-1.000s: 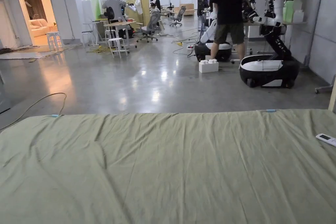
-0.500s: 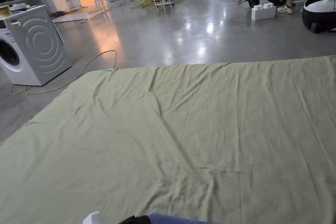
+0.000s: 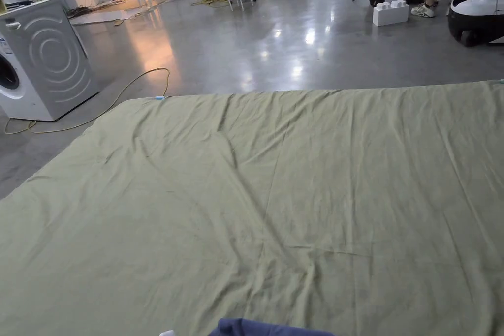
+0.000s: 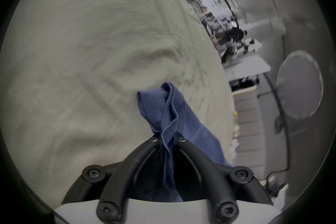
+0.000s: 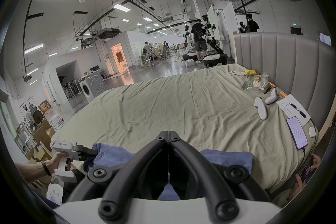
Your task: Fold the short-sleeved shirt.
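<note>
A dark blue short-sleeved shirt (image 3: 268, 328) lies bunched at the near edge of the bed, on a wrinkled pale green sheet (image 3: 275, 194). In the left gripper view my left gripper (image 4: 168, 139) is shut on a folded edge of the shirt (image 4: 163, 109), and the cloth sticks up past the tips. The right gripper view shows that left gripper (image 5: 91, 152) in a hand at the shirt's (image 5: 112, 154) left end. My right gripper (image 5: 168, 134) hangs above the shirt's middle, jaws shut tip to tip with no cloth seen between them.
A padded headboard (image 5: 283, 68) bounds the bed on the right. Along it lie a phone (image 5: 297, 132), two white controllers (image 5: 261, 108), a paper with a pen (image 5: 292, 109) and snack bags (image 5: 258, 81). A washing machine (image 3: 37, 61) stands left; people and wheeled robots (image 3: 475, 12) are beyond.
The head camera has tipped down from the room to the bed. The blue shirt now shows at the bottom edge; the white and black gripper part seen half a second ago has nearly left the picture.
</note>
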Action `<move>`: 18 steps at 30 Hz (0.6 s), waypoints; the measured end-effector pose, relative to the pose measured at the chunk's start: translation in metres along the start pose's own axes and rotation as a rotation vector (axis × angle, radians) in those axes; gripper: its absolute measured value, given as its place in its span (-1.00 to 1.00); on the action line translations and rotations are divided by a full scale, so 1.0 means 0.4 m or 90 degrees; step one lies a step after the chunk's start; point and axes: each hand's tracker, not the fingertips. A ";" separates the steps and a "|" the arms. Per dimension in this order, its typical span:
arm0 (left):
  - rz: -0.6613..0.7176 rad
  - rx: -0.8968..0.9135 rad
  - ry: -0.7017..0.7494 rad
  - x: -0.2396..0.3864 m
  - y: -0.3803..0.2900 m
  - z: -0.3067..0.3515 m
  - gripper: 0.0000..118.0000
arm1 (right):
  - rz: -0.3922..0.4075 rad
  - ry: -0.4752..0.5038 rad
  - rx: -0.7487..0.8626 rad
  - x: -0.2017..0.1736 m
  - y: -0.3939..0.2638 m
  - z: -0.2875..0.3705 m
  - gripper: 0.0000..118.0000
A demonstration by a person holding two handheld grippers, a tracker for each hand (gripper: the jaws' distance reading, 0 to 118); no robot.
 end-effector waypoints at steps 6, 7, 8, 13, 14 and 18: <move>-0.032 0.093 0.042 0.041 0.018 0.085 -0.87 | -0.003 -0.008 -0.010 0.013 -0.010 0.008 -1.00; -0.019 0.114 0.009 0.050 0.029 0.106 -0.87 | -0.012 -0.009 -0.010 0.019 -0.011 0.009 -1.00; 0.009 0.136 -0.008 0.060 0.036 0.122 -0.87 | -0.020 -0.008 -0.011 0.024 -0.013 0.009 -1.00; -0.057 0.161 0.013 0.083 0.096 0.207 -0.88 | -0.040 -0.015 -0.013 0.041 -0.023 0.013 -1.00; -0.061 0.181 0.020 0.085 0.107 0.225 -0.88 | -0.038 -0.017 -0.013 0.042 -0.025 0.014 -1.00; -0.085 0.233 0.045 0.083 0.157 0.299 -0.88 | -0.039 -0.020 -0.018 0.052 -0.035 0.015 -1.00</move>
